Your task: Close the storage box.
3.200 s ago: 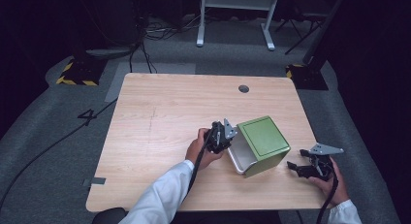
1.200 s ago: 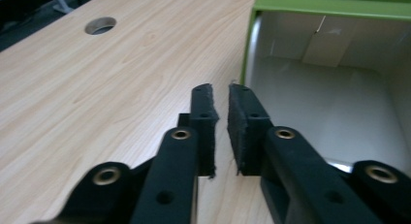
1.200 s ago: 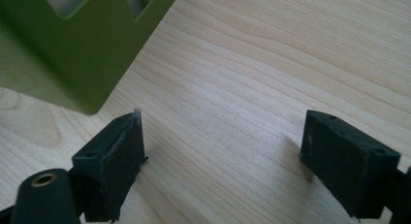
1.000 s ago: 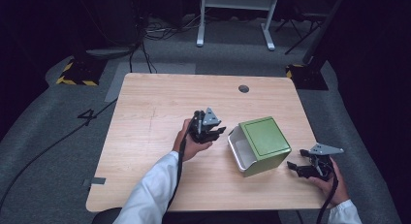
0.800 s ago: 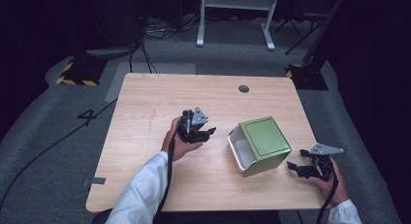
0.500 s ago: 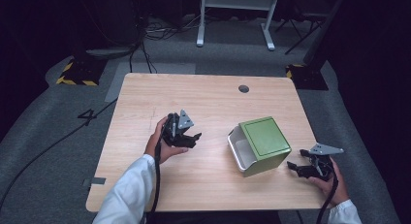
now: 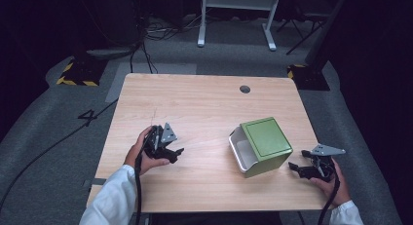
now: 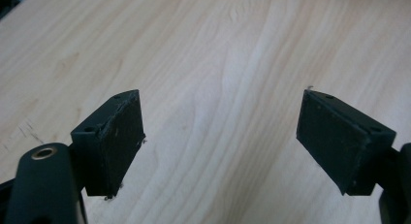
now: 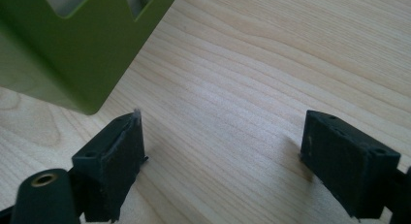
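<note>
A green box (image 7: 265, 143) with a white inner drawer (image 7: 240, 150) lies on its side on the right half of the wooden table (image 7: 204, 108). My left gripper (image 7: 174, 153) is over the table's left half, well apart from the box, open with bare wood between its jaws (image 8: 220, 136). My right gripper (image 7: 295, 168) rests near the front right corner, just right of the box, open and empty. In the right gripper view the green box (image 9: 72, 44) with cut-out slots sits up and to the left of the gripper (image 9: 223, 151).
A round cable hole (image 7: 245, 89) lies near the table's far edge. Beyond the table are a white stand (image 7: 236, 13), floor cables (image 7: 146, 37) and yellow-black striped blocks (image 7: 78, 74). Bare wood stretches between the box and the left gripper.
My left gripper has drawn away from the box's open side, moving left across the table, with nothing in it. The right gripper and the box have stayed put.
</note>
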`<state>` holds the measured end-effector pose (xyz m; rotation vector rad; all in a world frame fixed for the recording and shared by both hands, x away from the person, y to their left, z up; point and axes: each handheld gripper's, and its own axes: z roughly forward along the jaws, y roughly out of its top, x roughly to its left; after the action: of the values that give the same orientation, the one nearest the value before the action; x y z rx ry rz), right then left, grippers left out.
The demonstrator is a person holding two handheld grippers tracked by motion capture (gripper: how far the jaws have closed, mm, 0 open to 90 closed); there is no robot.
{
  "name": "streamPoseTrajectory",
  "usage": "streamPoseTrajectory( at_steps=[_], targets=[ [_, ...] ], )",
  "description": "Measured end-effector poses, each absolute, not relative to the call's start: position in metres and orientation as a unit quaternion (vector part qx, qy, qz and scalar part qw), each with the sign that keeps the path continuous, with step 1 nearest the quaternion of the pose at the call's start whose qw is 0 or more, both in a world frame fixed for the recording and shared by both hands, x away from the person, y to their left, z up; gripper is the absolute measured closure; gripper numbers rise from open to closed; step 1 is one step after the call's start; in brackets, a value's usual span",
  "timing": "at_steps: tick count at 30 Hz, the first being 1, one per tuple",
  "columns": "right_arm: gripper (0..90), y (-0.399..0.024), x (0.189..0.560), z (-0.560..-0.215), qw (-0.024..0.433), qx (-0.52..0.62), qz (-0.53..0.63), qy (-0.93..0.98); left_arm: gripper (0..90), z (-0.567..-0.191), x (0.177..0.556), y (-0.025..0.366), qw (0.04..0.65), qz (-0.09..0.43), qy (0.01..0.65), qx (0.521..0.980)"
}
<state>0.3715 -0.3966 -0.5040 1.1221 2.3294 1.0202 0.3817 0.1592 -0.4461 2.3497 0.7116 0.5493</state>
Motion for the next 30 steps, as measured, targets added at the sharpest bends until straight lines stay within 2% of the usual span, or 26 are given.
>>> streamPoseTrajectory(
  at_steps=[14, 25, 30],
  targets=[
    [15.8, -0.397, 0.371, -0.504, 0.181, 0.398, 0.361, 0.824, 17.6, -0.470, 0.365, 0.194, 0.263, 0.217, 0.295, 0.893],
    [15.7, -0.397, 0.371, -0.504, 0.180, 0.398, 0.362, 0.824, 18.6, -0.489, 0.358, 0.217, 0.273, 0.196, 0.332, 0.881],
    [15.8, -0.397, 0.371, -0.504, 0.180, 0.399, 0.361, 0.824, 17.5, -0.495, 0.354, 0.228, 0.297, 0.181, 0.353, 0.869]
  ],
)
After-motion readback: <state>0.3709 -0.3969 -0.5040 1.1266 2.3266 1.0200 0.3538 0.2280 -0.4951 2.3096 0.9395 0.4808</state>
